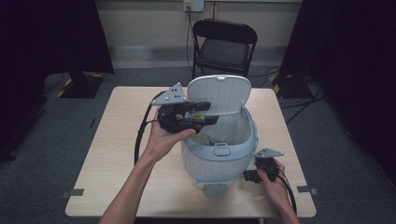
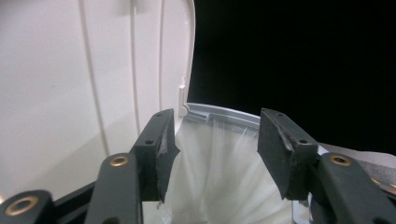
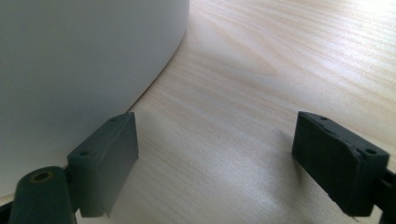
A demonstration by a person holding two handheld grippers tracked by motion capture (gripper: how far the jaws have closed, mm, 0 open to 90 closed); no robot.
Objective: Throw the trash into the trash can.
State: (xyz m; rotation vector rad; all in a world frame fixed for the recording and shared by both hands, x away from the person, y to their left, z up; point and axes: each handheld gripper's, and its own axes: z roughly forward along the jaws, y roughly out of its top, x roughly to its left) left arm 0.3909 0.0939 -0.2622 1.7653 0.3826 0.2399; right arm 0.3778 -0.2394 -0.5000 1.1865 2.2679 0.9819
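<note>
Centre frame on the wooden table (image 1: 116, 154), the left gripper (image 1: 205, 114) hovers half-open and empty over the bin (image 1: 219, 158)'s liner (image 2: 219, 182), likely to pinch it next, while the right gripper (image 1: 250, 176) rests wide open, empty.

We see a black folding chair (image 1: 225, 46) at upper centre against a pale wall (image 1: 149, 21), grey carpet (image 1: 51, 140) around, dark curtains (image 1: 51, 35) flanking.

The bin (image 1: 219, 154) fills the table's (image 1: 116, 154) middle, its raised lid (image 1: 219, 93) walling off the far side. The bin's lined mouth lies open from above. Bare tabletop stretches wide at the left; at the right only a narrow strip stays free.
</note>
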